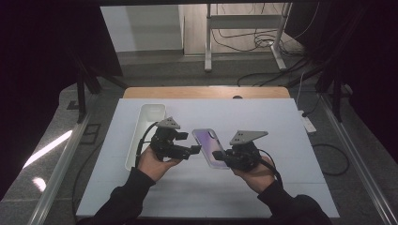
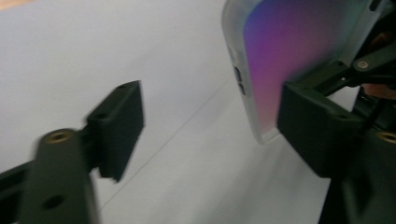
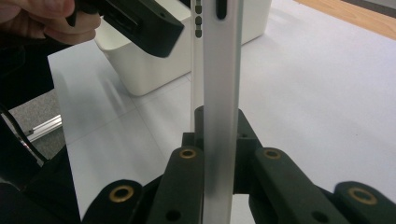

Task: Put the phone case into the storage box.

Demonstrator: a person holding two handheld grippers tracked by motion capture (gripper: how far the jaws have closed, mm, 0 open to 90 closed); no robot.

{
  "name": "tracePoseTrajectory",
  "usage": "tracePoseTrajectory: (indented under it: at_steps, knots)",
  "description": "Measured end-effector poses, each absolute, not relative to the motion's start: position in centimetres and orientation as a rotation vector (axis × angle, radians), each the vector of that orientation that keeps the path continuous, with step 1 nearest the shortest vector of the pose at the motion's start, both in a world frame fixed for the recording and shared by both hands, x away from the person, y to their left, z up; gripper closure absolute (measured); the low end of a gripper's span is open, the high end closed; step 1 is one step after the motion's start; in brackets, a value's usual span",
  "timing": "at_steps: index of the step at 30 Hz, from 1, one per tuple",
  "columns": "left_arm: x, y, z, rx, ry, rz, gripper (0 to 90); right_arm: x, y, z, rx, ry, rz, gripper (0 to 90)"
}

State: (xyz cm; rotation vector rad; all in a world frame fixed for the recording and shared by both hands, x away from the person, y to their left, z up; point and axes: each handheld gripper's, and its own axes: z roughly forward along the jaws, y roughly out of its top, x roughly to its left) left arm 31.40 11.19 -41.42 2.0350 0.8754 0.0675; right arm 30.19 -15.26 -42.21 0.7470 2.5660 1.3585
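A phone in a clear case with a purple-pink sheen is lifted above the white table, edge-on in the right gripper view. My right gripper is shut on its near end, both pads clamping the thin body. My left gripper stands open at the phone's left edge. In the left gripper view its jaws are wide apart; the phone's lower corner lies just inside the right-hand pad, and the other pad is well clear of it.
A long white bin stands at the left of the white mat, just behind the left hand, and appears again in the right gripper view. A wooden table edge runs along the back. Cables trail from both grippers.
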Motion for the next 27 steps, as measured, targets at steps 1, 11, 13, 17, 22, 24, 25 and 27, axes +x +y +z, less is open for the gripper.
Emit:
tracePoseTrajectory:
  at_steps: [1,11,13,17,22,24,25,27]
  knots:
    - [31.4,11.2,-41.4,2.035,0.875,0.067,31.3,30.2,-15.3,-42.2,0.747,2.566,1.359,84.8]
    - [31.4,11.5,-41.3,1.987,0.867,-0.046,66.0,30.0,-15.0,-42.2,0.734,2.550,1.348,84.8]
    - [31.5,11.5,-41.3,1.984,0.868,-0.055,69.8,29.9,-14.9,-42.2,0.729,2.548,1.342,84.7]
    - [31.5,11.5,-41.3,1.976,0.881,-0.073,78.0,29.7,-14.6,-42.3,0.708,2.547,1.308,84.7]
    - [31.5,11.7,-41.4,1.946,0.913,-0.110,83.5,29.8,-14.6,-42.3,0.713,2.552,1.294,84.6]
    - [31.5,11.8,-41.3,1.941,0.918,-0.114,85.0,29.8,-14.5,-42.4,0.711,2.556,1.286,84.6]
    - [31.5,11.8,-41.3,1.916,0.930,-0.126,86.5,29.8,-14.3,-42.6,0.706,2.570,1.279,83.5]
    - [31.3,11.7,-41.1,1.920,0.949,-0.113,87.4,29.7,-14.1,-42.7,0.694,2.578,1.268,81.3]
